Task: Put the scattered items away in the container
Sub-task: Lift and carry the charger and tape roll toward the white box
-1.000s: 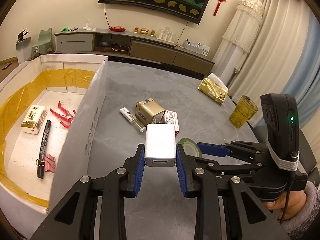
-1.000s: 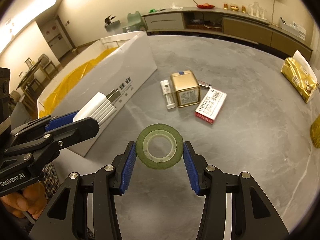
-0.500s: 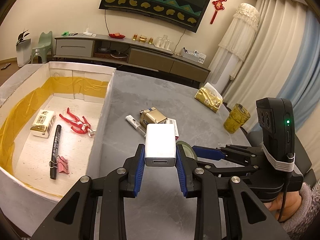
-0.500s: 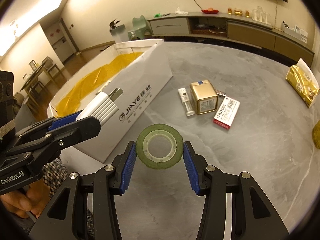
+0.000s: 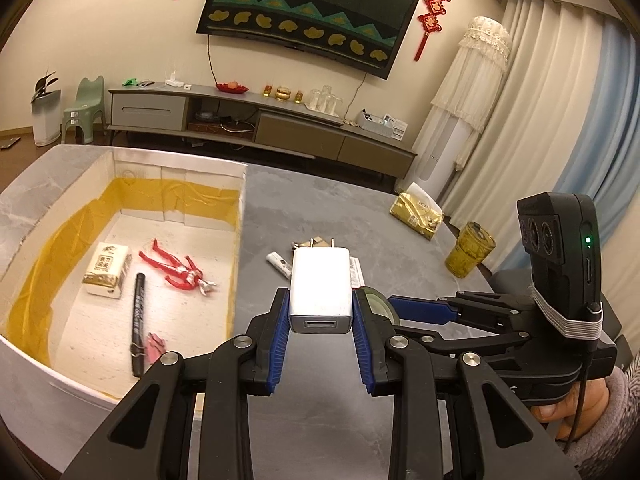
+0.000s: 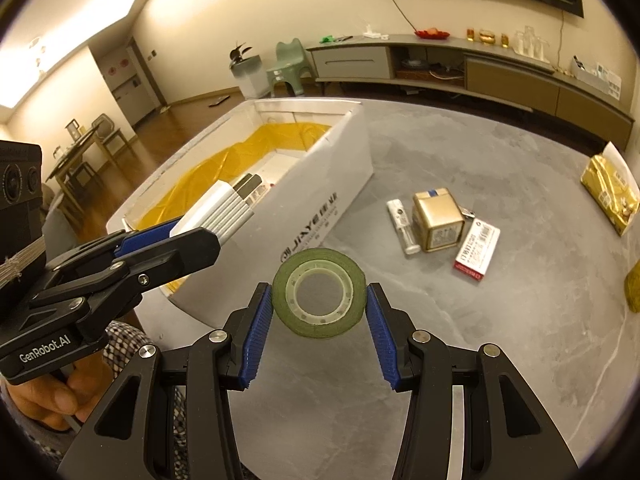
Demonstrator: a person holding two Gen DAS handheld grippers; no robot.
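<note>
Gripping white charger [image 5: 321,284], left tool [image 5: 321,316], gold tin [image 5: 313,243] mostly hidden behind

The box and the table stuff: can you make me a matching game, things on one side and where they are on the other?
Things:
1. white charger
2. green tape roll
3. red toy figure
4. gold tin

Places:
A. lying inside the white box
B. standing on the grey table
C. held in the left gripper
D. held in the right gripper

Pairs: 1-C, 2-D, 3-A, 4-B

white charger [image 5: 321,288], green tape [image 6: 319,293]
</note>
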